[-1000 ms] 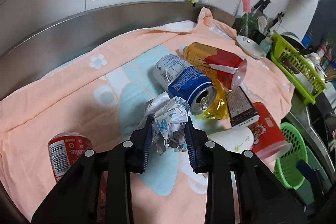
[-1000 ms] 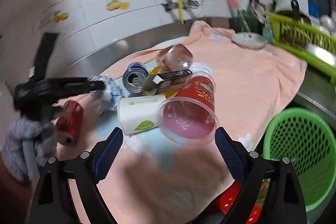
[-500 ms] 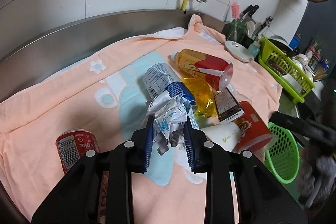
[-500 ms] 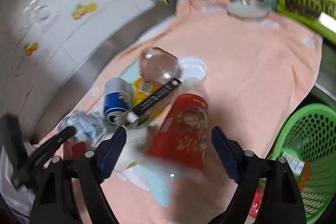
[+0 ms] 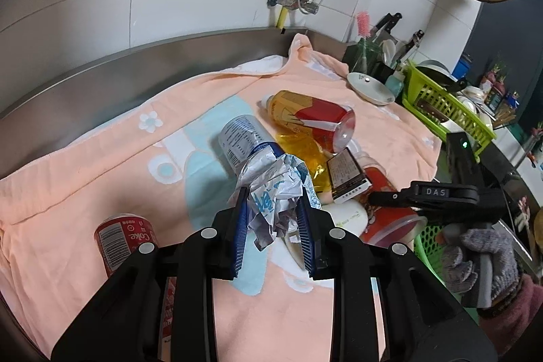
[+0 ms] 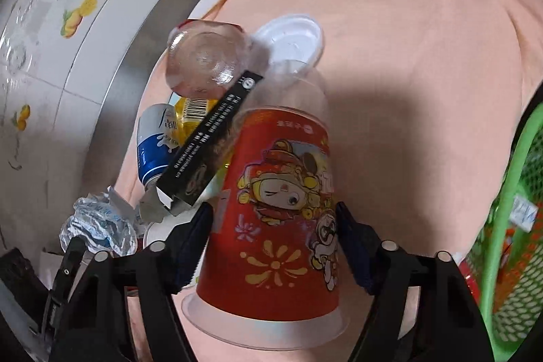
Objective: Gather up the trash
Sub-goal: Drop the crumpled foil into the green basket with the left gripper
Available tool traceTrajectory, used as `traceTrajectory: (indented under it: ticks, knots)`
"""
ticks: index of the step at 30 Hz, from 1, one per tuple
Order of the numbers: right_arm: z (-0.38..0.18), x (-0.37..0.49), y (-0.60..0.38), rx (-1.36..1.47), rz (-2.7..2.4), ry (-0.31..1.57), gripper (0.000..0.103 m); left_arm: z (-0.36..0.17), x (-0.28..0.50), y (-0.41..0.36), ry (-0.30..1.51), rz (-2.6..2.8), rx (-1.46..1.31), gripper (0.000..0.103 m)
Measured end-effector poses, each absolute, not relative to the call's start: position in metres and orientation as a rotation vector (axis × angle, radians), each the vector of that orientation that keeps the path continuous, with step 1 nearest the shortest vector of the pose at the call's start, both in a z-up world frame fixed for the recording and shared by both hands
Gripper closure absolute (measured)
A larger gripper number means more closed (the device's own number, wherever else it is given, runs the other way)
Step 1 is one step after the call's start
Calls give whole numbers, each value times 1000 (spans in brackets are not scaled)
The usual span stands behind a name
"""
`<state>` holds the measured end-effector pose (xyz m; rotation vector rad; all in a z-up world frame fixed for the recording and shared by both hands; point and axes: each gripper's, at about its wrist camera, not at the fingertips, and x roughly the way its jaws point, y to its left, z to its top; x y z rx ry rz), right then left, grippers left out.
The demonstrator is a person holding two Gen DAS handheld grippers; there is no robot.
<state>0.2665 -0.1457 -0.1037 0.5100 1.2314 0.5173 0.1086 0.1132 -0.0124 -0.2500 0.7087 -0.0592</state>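
My left gripper (image 5: 273,226) is shut on a crumpled white-and-blue wrapper (image 5: 275,189) and holds it above the peach towel (image 5: 101,165). Behind it lie a blue-and-white can (image 5: 242,138), a yellow-red bottle (image 5: 312,117), a black box (image 5: 348,175), a white paper cup (image 5: 346,216) and a red Coke can (image 5: 124,236). My right gripper (image 6: 273,246) is open, its jaws on either side of a red cartoon cup (image 6: 281,212) lying on the towel; contact cannot be told. The wrapper also shows in the right wrist view (image 6: 98,226).
A green mesh basket (image 6: 516,226) with some trash stands at the right, below the towel's edge. A white lid (image 6: 292,39) lies past the cup. A white dish (image 5: 370,87) and a green dish rack (image 5: 441,104) stand at the far right. A steel wall backs the counter.
My left gripper has lifted the wrapper off the towel. My right gripper has moved down and in around the red cup.
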Motion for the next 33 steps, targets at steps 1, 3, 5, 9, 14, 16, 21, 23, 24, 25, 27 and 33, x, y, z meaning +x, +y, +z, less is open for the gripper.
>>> traceTrajectory:
  ticks: [1, 3, 5, 9, 14, 16, 21, 23, 24, 25, 27, 33]
  knots:
    - [-104, 265, -149, 535, 524, 1225, 34, -10, 107, 112, 704, -63, -246, 76]
    - [-101, 259, -157, 571, 537, 1198, 35, -5, 105, 109, 694, -70, -243, 76]
    - [-97, 252, -163, 594, 553, 1173, 35, 0, 104, 104, 686, -87, -241, 76]
    - [-76, 237, -184, 625, 565, 1103, 35, 8, 103, 83, 670, -135, -215, 76]
    - [-52, 215, -227, 647, 540, 1011, 35, 14, 107, 51, 668, -204, -197, 76]
    - [-46, 205, -249, 660, 521, 978, 35, 14, 109, 32, 676, -247, -192, 76]
    - [-28, 171, -314, 662, 418, 883, 35, 9, 115, -23, 705, -357, -156, 76]
    - [-27, 159, -337, 670, 391, 856, 35, 5, 118, -44, 721, -401, -154, 76]
    - [-25, 150, -352, 676, 369, 839, 35, 2, 121, -59, 738, -433, -153, 76]
    - [-26, 145, -361, 676, 353, 827, 35, 0, 122, -68, 746, -451, -148, 76]
    - [-22, 132, -380, 668, 312, 799, 35, -6, 126, -93, 766, -497, -132, 76]
    - [-28, 105, -427, 677, 224, 759, 35, -24, 140, -170, 834, -624, -89, 76]
